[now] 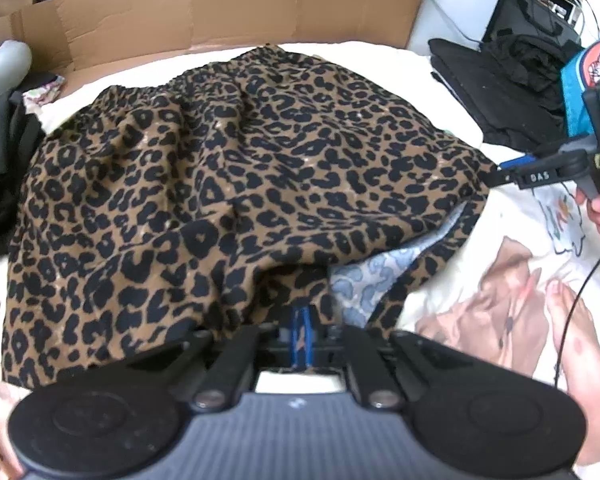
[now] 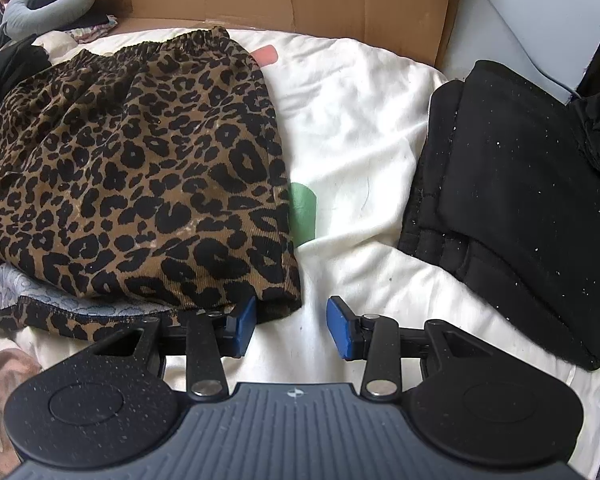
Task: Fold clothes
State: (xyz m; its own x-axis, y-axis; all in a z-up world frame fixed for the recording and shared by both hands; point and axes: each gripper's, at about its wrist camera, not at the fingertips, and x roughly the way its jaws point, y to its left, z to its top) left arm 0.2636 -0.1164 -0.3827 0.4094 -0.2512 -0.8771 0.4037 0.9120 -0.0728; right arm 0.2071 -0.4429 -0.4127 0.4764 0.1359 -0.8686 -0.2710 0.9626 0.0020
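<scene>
Beside leopard skirt (image 2: 140, 168), splayed right gripper (image 2: 292, 328).

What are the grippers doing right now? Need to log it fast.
Left gripper: shut on the leopard skirt.
Right gripper: open, holding nothing, beside the skirt's corner.

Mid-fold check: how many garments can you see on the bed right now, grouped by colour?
Leopard-print brown and black skirt with gathered waistband: 1
Black folded garments stacked on the right: at least 2, exact layers unclear
Black crumpled clothing at the left edge: 1 heap, count unclear
Total: at least 4, on the white printed bedsheet.
</scene>
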